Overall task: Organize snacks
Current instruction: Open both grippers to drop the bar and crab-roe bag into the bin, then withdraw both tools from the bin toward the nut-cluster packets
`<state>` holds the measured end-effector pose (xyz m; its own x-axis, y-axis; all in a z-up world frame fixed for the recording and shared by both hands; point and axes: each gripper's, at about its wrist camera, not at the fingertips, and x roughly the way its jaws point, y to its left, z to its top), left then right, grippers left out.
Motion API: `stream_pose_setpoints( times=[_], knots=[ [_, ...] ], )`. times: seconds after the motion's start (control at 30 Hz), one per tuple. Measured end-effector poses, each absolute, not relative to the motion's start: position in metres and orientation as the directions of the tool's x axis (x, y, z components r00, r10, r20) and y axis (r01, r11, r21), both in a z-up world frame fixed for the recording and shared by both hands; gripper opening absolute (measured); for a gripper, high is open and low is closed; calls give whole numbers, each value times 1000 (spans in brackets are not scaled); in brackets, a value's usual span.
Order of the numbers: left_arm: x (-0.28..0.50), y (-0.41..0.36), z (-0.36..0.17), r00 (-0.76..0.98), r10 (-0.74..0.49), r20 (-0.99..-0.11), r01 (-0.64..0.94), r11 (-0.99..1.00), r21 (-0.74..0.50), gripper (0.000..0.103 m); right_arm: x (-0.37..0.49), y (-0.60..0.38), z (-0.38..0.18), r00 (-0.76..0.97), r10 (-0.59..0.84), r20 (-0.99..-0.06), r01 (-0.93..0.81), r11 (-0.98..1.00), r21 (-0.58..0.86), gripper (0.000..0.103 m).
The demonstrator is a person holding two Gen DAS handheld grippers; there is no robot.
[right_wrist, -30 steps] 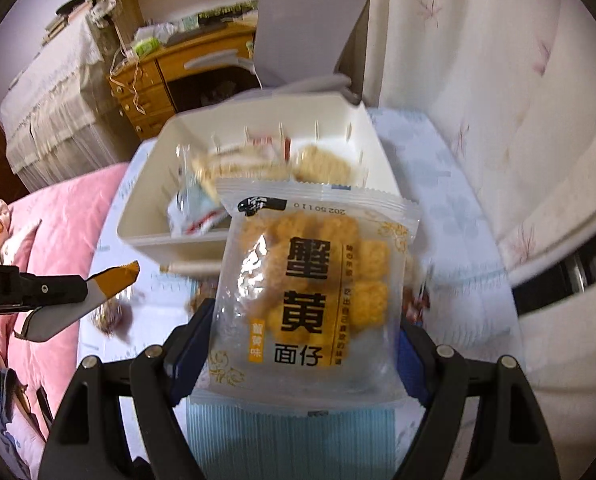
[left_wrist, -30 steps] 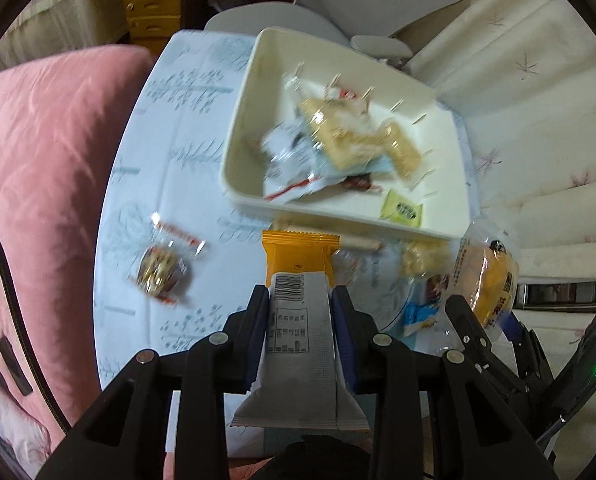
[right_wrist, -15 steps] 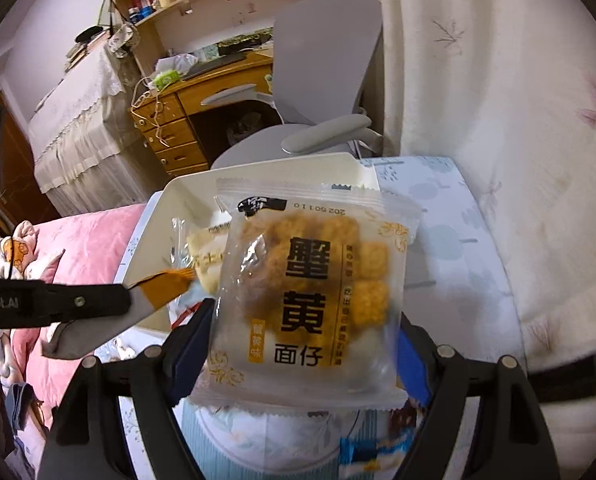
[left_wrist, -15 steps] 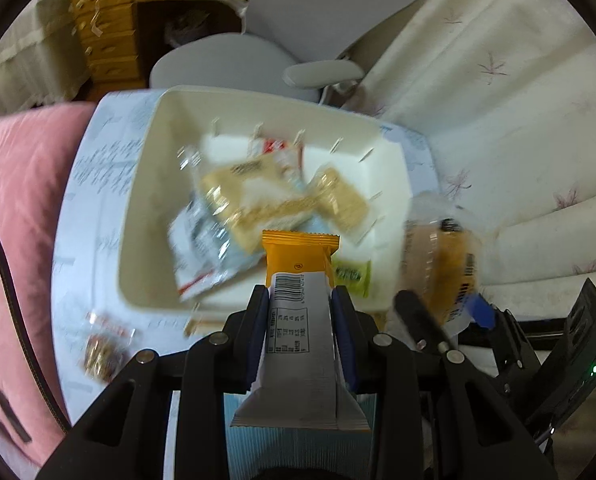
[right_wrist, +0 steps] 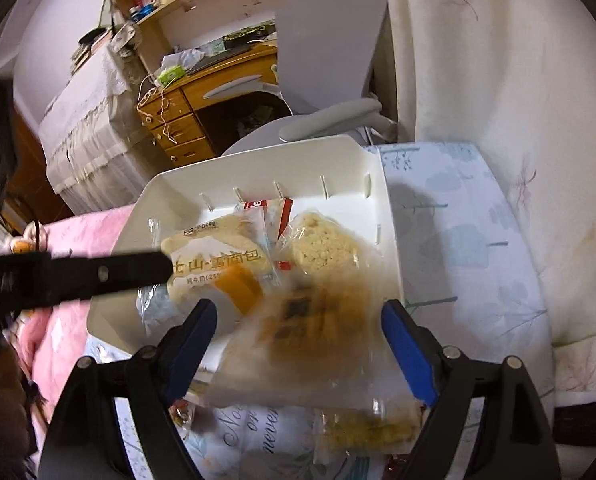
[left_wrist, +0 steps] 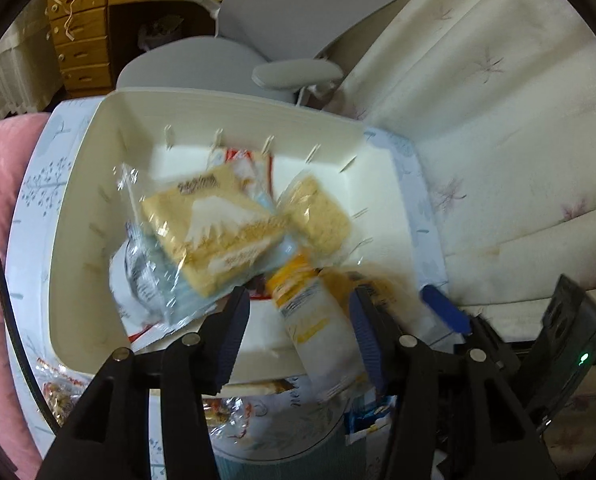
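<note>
My orange-and-white snack bar [left_wrist: 318,312] is blurred and tilted between the fingers of my left gripper [left_wrist: 298,332], which stand wide apart; I judge it loose and dropping, its orange end already over the near rim of the white bin [left_wrist: 81,208]. In the right wrist view the clear bag of golden crackers [right_wrist: 318,332] is also smeared, sitting between the spread blue pads of my right gripper [right_wrist: 298,344]; those jaws are wide too and I cannot see them pressing on the bag.

What worries me: the bar lies across the near rim, so it could tip back out onto the patterned tablecloth [right_wrist: 458,240] instead of sliding in. The cracker bag is broad and light, and I think it could catch on the rim or ride up on the pile and slide off. My two grippers are close together at the same corner, so they could knock each other.

Inside the bin I see a large bread pack with a white mountain print [left_wrist: 213,228], a smaller crumbly yellow cake in clear wrap [left_wrist: 318,216], a red-and-white wrapper [left_wrist: 245,160] behind them and a crinkled clear-and-blue packet [left_wrist: 145,280] at the near left. More wrapped snacks [left_wrist: 57,392] lie on the cloth outside the near wall
</note>
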<state>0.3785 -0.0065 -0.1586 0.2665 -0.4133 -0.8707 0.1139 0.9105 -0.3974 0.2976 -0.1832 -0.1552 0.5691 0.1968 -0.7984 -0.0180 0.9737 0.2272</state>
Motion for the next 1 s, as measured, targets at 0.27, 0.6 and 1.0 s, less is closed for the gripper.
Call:
stream_pose_setpoints(
  times=[0.27,0.6,1.0],
  knots=[
    [370,7,-162,250,-398,-883,104,917,-384,52,295,-190,-156,577,170,-799,24,974,224,85],
    [346,34,-139,281,-405,-870,128,914,-385,52,274,-192,-138,589,122,-799,98,971,220,85],
    [298,98,-102,316,-465,-827,213,884,-415,52,223,-149,-94,648,21,-761,185,965,184,85]
  ],
)
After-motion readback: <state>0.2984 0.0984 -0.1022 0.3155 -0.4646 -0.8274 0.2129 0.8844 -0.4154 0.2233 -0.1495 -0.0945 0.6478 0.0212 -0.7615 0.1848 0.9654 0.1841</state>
